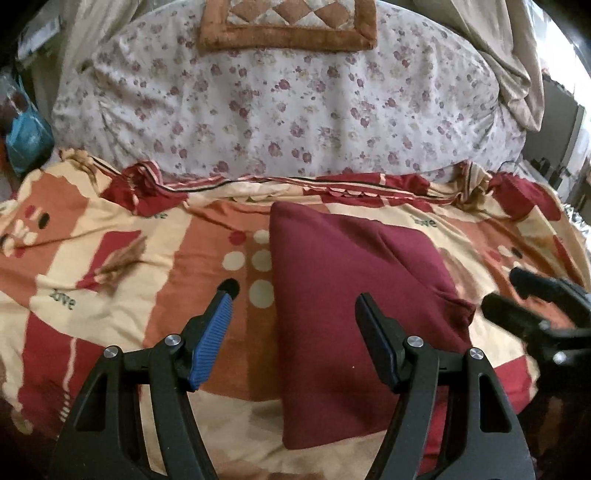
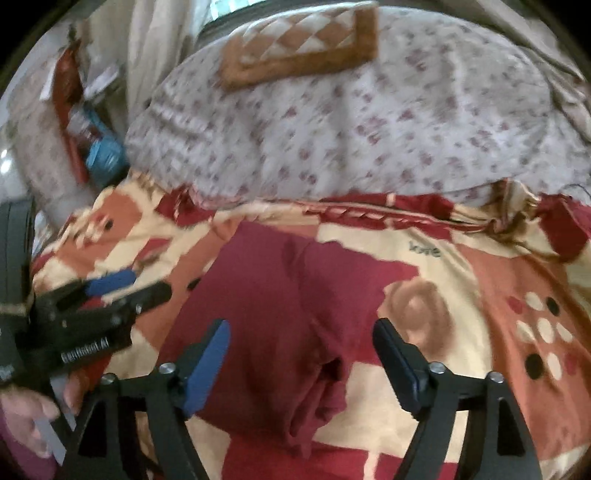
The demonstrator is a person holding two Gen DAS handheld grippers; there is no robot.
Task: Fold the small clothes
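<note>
Grippers: left gripper (image 1: 295, 291) stood spread wide with nothing between its fingers; right gripper (image 2: 301, 325) was likewise spread and empty, hovering over the cloth rather than pinching it.
Left fingers: one blue-padded finger hung over the bare bedspread (image 1: 110, 236), the other over the maroon cloth itself.
Garment: maroon garment (image 1: 343, 277) lay flat on the patterned bedspread, directly ahead of both grippers and partly beneath them, its left edge a straight crease running away from the camera.
Right side of garment: a bunched corner pointed toward the right gripper, which showed blurred just beside it in the left wrist view.
Progress: judging by the compact, layered shape and clean edge, at least one fold looked made; the right wrist view showed a loose pucker near the close end, so the piece seemed unfinished, with smoothing or another fold probably left.
Beyond: floral sheet (image 1: 295, 103) covered the bed past the bedspread, well apart from the garment.
Farthest: quilted brown pillow (image 1: 288, 26) rested on the floral sheet.
</note>
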